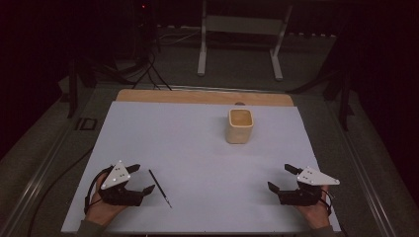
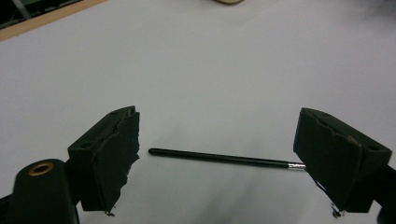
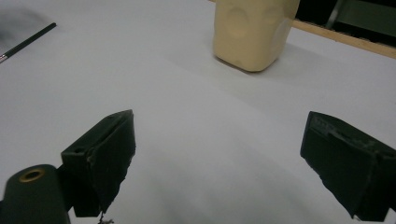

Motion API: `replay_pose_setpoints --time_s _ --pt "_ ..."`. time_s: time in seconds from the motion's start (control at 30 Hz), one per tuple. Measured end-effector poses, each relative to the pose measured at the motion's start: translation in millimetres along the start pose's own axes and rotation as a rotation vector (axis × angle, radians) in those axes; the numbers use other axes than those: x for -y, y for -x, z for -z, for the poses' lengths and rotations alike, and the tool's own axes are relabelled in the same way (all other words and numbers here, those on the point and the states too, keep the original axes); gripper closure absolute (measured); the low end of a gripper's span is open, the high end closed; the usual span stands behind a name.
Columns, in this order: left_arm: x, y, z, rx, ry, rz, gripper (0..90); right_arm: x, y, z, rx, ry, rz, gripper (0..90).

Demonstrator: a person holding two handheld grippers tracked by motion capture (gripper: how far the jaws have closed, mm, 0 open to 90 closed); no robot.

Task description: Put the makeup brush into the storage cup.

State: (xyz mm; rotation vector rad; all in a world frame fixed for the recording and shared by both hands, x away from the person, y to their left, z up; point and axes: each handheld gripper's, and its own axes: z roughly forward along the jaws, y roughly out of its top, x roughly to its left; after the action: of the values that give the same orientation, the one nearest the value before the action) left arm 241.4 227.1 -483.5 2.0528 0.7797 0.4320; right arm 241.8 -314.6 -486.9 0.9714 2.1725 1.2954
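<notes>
Near the front left corner of the white tabletop (image 1: 197, 143), you held the left gripper (image 1: 139, 178) low over the surface with its jaws spread wide and nothing clamped between them. Just beside it, toward the middle of the front edge, a thin black pen (image 1: 160, 188) lay flat on the white surface, slanting from the upper left to the lower right in the high view. From the left gripper view that pen (image 2: 219, 158) stretched crosswise in front of the two black jaws, its metal-ringed end running behind the jaw at that view's right side; whether the jaw touched it I cannot tell. Farther right and toward the back edge, a cream-coloured, square-mouthed cup (image 1: 240, 126) stood upright, well apart from both of your hands. At the front right corner, you kept the right gripper (image 1: 280, 178) close to the tabletop as well, its jaws likewise parted and empty, and its own view looked across bare white surface toward the cup (image 3: 252, 30).
</notes>
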Motion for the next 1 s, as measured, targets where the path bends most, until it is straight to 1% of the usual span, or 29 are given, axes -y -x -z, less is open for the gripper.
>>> replay_pose_setpoints --time_s 0.17,0.27,0.43,0.53,0.67,0.8,0.9,1.0 --pt "0.4 -3.3 -2.1 0.018 -0.012 0.016 15.2 -0.1 0.8 0.8 0.005 0.003 -0.004 10.1" --pt "-1.0 -3.5 -1.9 0.025 -0.015 0.014 15.3 -0.1 0.9 1.0 0.006 0.004 -0.006 10.1" --pt "-5.1 -2.5 -4.0 0.044 -0.032 -0.006 15.3 -0.1 0.7 0.7 0.006 0.003 -0.005 10.1" --pt "-7.8 -1.1 -6.1 0.053 -0.050 -0.024 15.3 0.0 1.0 1.2 0.007 0.005 -0.007 10.1" --pt "-12.5 -0.1 -7.3 0.063 -0.061 -0.045 15.3 0.0 1.2 1.5 0.006 0.006 -0.006 10.1" --pt "-17.6 -0.6 -9.6 0.080 -0.094 -0.075 15.7 -0.1 1.2 1.7 0.008 0.006 -0.005 10.1" --pt "-21.0 -1.1 -11.1 0.087 -0.110 -0.095 15.9 -0.1 1.4 2.4 0.009 0.010 -0.007 10.1" --pt "-24.2 -1.3 -11.3 0.111 -0.118 -0.113 15.8 0.0 1.5 2.5 0.009 0.009 -0.009 10.1"
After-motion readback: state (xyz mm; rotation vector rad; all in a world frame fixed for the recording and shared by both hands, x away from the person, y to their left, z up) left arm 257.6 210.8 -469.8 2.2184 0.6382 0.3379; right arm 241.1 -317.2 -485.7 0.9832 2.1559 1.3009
